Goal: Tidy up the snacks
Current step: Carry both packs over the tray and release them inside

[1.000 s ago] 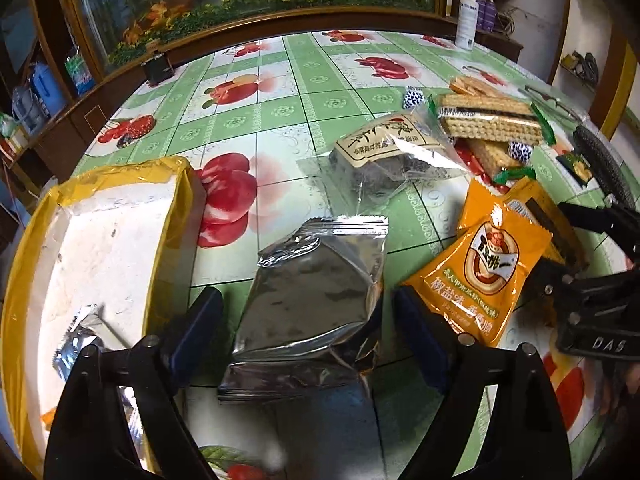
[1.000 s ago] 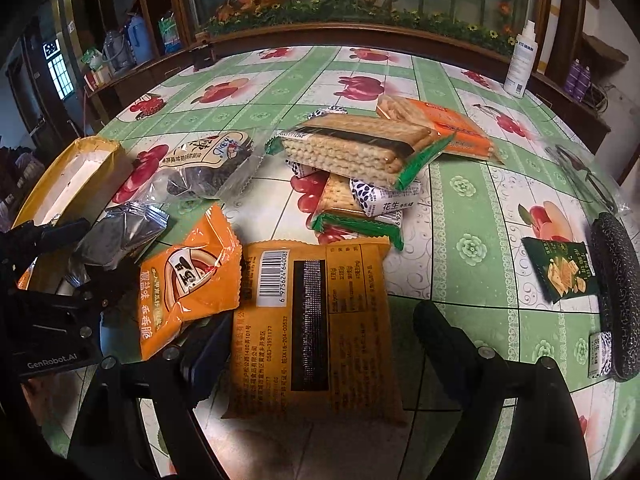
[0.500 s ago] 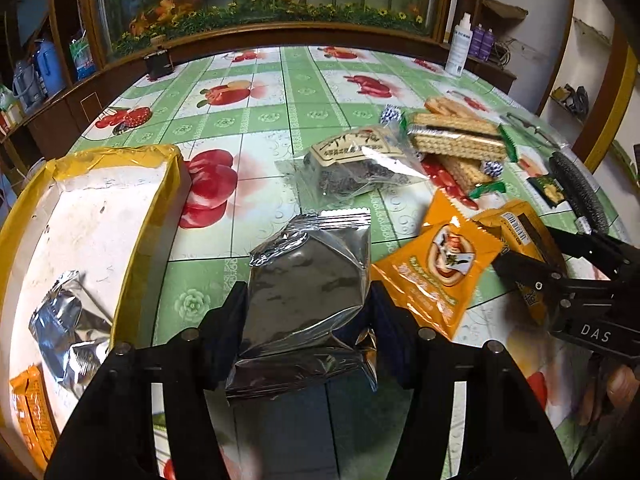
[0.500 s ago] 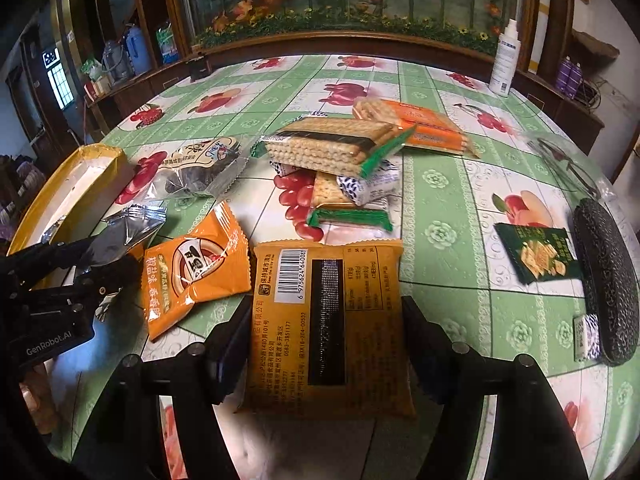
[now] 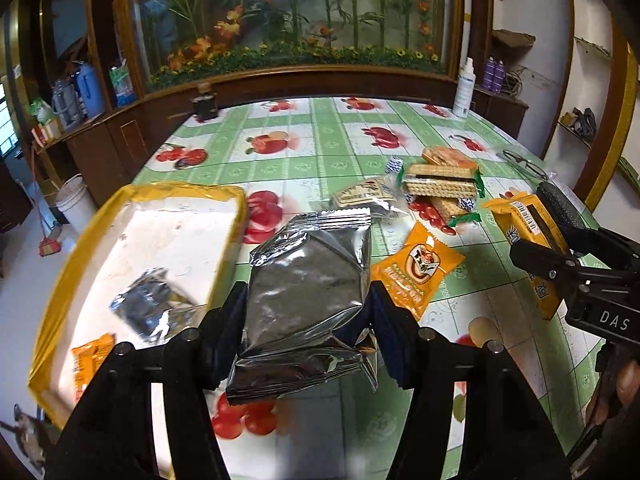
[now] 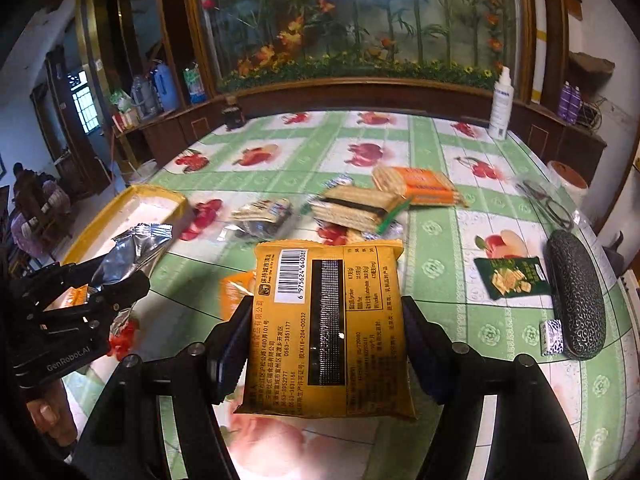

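Observation:
My left gripper (image 5: 306, 320) is shut on a silver foil snack packet (image 5: 308, 300), held off the tablecloth just right of the yellow-rimmed box (image 5: 228, 240). That box holds another silver packet (image 5: 152, 308) and a small orange one (image 5: 94, 354). My right gripper (image 6: 326, 336) is shut on a flat orange packet with a barcode (image 6: 328, 332), lifted above the table. In the right wrist view the left gripper (image 6: 92, 292) and its silver packet (image 6: 132, 252) show at the left. A small orange snack packet (image 5: 416, 272) lies on the cloth between both grippers.
Wafer packs (image 5: 440, 184) (image 6: 356, 208), an orange biscuit pack (image 6: 420, 184), a clear bag of dark snacks (image 5: 368, 200) and a green packet (image 6: 510, 276) lie on the fruit-print tablecloth. A dark glasses case (image 6: 576, 296) and a white spray bottle (image 6: 500, 104) stand toward the right.
Both grippers closed from wide open onto their packets, then lifted them off the table. The left one with the silver packet has drawn nearer the yellow box.

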A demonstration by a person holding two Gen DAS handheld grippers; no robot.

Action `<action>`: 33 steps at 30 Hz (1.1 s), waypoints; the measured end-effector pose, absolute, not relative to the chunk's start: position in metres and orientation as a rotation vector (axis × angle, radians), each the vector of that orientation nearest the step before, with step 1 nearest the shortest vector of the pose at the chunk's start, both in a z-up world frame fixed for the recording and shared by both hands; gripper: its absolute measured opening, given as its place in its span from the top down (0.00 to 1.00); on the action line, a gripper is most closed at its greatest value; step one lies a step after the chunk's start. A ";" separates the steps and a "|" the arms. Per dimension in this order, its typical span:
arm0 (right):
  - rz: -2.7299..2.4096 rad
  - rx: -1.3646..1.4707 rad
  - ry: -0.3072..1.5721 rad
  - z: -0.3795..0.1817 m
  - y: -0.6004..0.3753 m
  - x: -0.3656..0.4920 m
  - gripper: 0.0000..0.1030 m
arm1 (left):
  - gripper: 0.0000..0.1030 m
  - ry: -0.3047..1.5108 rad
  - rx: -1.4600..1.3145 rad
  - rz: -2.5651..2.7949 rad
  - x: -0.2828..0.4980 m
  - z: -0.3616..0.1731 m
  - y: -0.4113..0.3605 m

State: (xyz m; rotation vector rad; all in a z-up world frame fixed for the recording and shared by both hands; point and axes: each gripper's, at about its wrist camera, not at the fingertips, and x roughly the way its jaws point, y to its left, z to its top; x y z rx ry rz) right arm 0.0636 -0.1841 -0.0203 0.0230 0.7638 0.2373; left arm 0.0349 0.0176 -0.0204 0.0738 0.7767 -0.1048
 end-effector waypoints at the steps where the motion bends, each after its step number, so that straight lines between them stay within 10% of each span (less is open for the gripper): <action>1: 0.253 0.025 0.758 -0.017 -0.179 0.062 0.31 | 0.43 0.772 0.067 -0.093 0.031 -0.018 0.023; 33: 0.636 -0.063 0.729 -0.008 0.016 0.094 0.31 | 0.43 0.739 -0.113 0.200 0.003 -0.019 0.166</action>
